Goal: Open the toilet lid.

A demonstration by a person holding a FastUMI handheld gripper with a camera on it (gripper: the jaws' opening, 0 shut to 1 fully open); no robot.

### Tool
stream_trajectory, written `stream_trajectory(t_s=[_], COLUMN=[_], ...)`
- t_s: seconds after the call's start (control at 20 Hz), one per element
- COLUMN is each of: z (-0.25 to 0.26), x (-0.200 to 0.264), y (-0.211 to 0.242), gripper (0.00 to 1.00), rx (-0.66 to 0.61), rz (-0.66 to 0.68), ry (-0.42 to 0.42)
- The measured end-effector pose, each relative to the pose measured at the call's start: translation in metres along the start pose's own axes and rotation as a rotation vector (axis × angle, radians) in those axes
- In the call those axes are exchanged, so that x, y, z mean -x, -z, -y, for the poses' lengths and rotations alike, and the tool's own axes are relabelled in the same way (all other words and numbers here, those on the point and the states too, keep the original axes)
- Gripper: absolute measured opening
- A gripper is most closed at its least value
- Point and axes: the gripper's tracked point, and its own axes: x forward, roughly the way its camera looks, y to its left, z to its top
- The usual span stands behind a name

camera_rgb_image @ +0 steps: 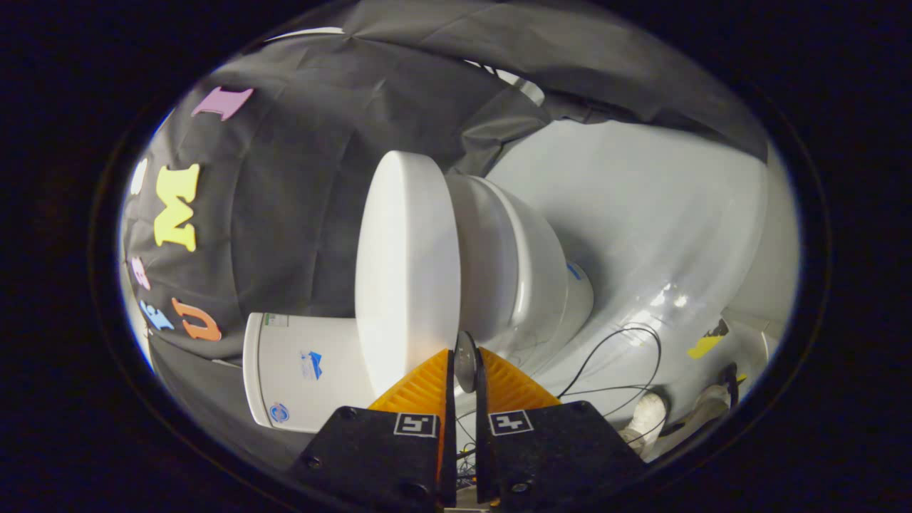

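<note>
The view is rolled on its side, so the white toilet lies sideways. Its lid is a broad white disc resting flat against the seat and bowl, with no gap showing between them. The tank sits behind the lid, against the black cloth wall. A small grey tab sticks out at the lid's front rim. My gripper is right at that rim, and its two fingers are pressed together on the tab from both sides.
A glossy white floor spreads out beyond the bowl. Thin black cables loop across it near the toilet's base. A person's white shoe stands close by, and a yellow tape mark lies further out.
</note>
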Motion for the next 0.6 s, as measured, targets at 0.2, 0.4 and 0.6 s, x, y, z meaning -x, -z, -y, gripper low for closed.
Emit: stream_trajectory(t_s=[0.2, 0.4, 0.6], z=[-0.012, -0.020, -0.037], x=[0.008, 0.013, 0.023], y=[-0.001, 0.003, 0.003], gripper=[0.14, 0.14, 0.14], rx=[0.030, 0.056, 0.101], rz=[0.013, 0.020, 0.025], ry=[-0.023, 0.008, 0.018])
